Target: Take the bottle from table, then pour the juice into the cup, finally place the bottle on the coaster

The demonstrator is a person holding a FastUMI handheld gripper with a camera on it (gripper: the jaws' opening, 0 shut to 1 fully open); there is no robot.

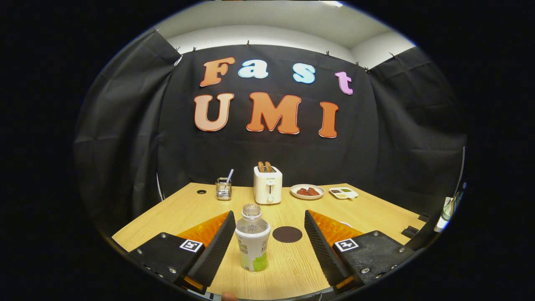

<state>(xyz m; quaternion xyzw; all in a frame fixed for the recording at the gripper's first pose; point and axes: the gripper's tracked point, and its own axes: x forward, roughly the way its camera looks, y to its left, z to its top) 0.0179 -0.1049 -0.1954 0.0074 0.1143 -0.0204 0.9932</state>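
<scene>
Both fingers of the gripper (267, 242) stand wide apart, low over the desk (376, 209), and hold nothing. Between them, closer to the left finger and clear of both, the bottle (252, 237) stands upright on the desk. Its top looks open, with no cap that I can make out. Just beside it, toward the right finger, lies the round dark coaster (287, 234). Beyond these stand a toaster (268, 185), a wire holder (223, 188), a plate (307, 191) and a small dish (343, 192). I cannot pick out the cup.

My guess is that the bottle is thin clear plastic, light, smooth and easily dented, and that a hard squeeze could push juice out. The labelled middle of the body, below the shoulder, looks the best place to grip.
</scene>
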